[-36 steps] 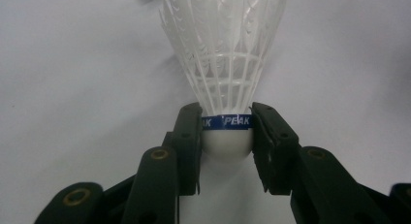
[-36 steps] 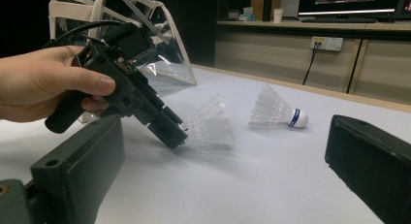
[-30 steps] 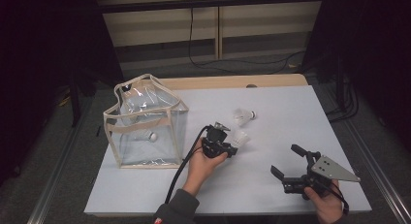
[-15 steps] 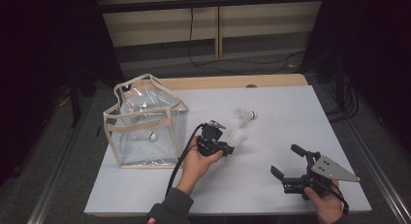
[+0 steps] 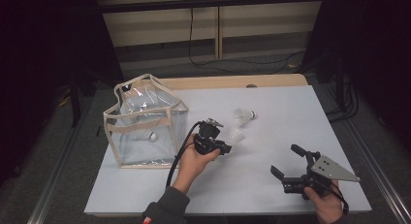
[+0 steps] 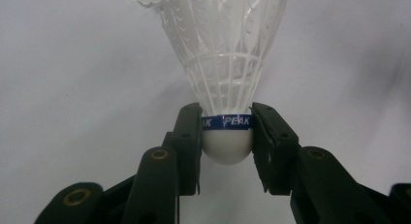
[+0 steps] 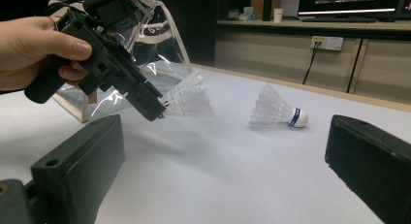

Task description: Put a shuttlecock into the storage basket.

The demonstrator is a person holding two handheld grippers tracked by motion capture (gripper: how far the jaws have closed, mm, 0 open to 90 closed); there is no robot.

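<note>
The white tabletop carries a clear bag at its left, and a second shuttlecock lies on its side farther back. Since a second ago the left tool has been drawn slightly toward the bag, its jaws clamped on the cork of a shuttlecock; the shuttlecock appears lifted and ready for bagging. The right tool is held wide open and empty near the front edge.
</note>
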